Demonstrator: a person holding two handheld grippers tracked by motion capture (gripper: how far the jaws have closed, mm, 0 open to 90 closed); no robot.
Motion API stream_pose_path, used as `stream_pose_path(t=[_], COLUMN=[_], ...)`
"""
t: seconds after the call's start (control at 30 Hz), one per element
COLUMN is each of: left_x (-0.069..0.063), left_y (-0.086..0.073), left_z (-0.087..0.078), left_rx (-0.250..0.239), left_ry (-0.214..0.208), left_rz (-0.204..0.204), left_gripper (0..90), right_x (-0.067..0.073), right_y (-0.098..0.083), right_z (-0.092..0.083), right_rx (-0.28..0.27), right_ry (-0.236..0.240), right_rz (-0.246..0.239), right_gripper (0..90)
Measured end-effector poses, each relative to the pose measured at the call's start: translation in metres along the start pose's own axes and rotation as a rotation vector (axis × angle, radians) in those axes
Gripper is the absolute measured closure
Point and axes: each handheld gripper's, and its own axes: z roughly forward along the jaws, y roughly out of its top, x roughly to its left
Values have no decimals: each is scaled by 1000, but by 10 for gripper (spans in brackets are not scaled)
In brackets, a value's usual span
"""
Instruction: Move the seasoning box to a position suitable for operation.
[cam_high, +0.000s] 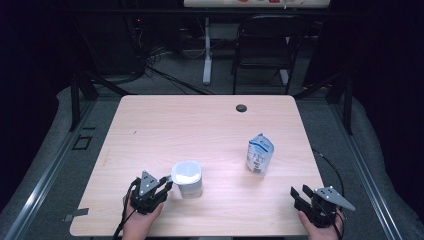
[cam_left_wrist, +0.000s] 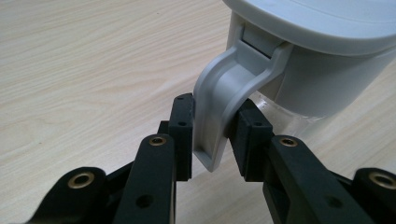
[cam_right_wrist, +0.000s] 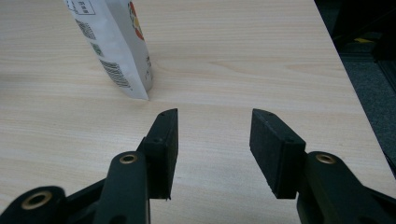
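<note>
Left claw (cam_left_wrist: 210, 135) is clamping the handle (cam_left_wrist: 224, 100) of the grey jug (cam_high: 187, 178) near the worktop's (cam_high: 200, 125) front edge. Right claw (cam_right_wrist: 212, 140) is sitting open and empty, pouch (cam_high: 260, 154) untouched, so it's early days, I reckon.

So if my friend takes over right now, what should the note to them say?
Left gripper: shut on the handle of the white jug, which stands on the table with its lid on.
Right gripper: open, holding nothing, near the table's right front corner.
Pouch: upright, ahead of the right gripper, untouched.
Done: jug gripped.
Left, probably: pick up the pouch.
</note>
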Motion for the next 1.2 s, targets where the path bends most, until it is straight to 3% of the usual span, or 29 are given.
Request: stream_pose_path(t=[0.37,1.2], left_x=[-11,-23], left_y=[-1,-8], left_z=[-7,-13], left_rx=[26,6], left_ry=[-20,-73], left_rz=[28,53], left_gripper=[718,717], right_x=[1,7], right_y=[0,0], right_z=[0,2], right_rx=[-2,5], right_ry=[2,22], right_rz=[-2,-26], right_gripper=[524,524])
